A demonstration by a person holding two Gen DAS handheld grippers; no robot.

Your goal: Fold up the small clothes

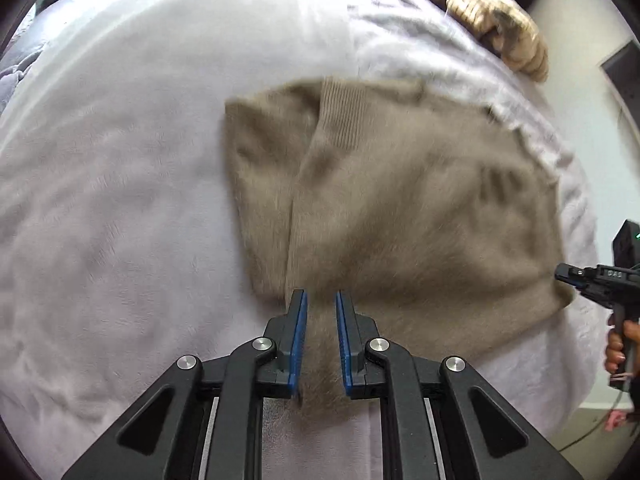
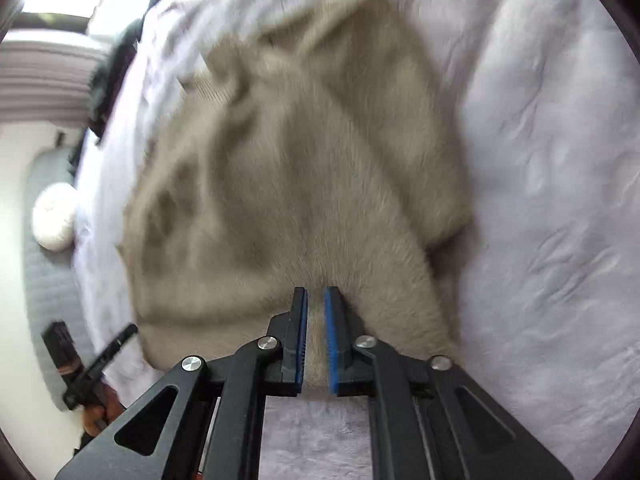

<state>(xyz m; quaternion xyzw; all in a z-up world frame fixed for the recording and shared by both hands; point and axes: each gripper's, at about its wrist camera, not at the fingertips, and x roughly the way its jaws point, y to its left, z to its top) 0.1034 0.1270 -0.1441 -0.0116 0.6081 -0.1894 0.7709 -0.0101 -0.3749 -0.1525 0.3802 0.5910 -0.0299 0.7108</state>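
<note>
Both grippers, left gripper (image 1: 321,300) & right gripper (image 2: 316,296), are clenching the near hem of the fuzzy taupe knit sweater (image 1: 400,208) on the lilac plush bed (image 1: 120,160), sleeve already folded in, lengthwise fold w/ tidying left.

The only lettering I can find sits on my right gripper (image 1: 600,280), at the right edge of the left wrist view, just beyond the tan sweater's (image 1: 400,208) corner: small pale characters on its black body, too blurred to read.
</note>
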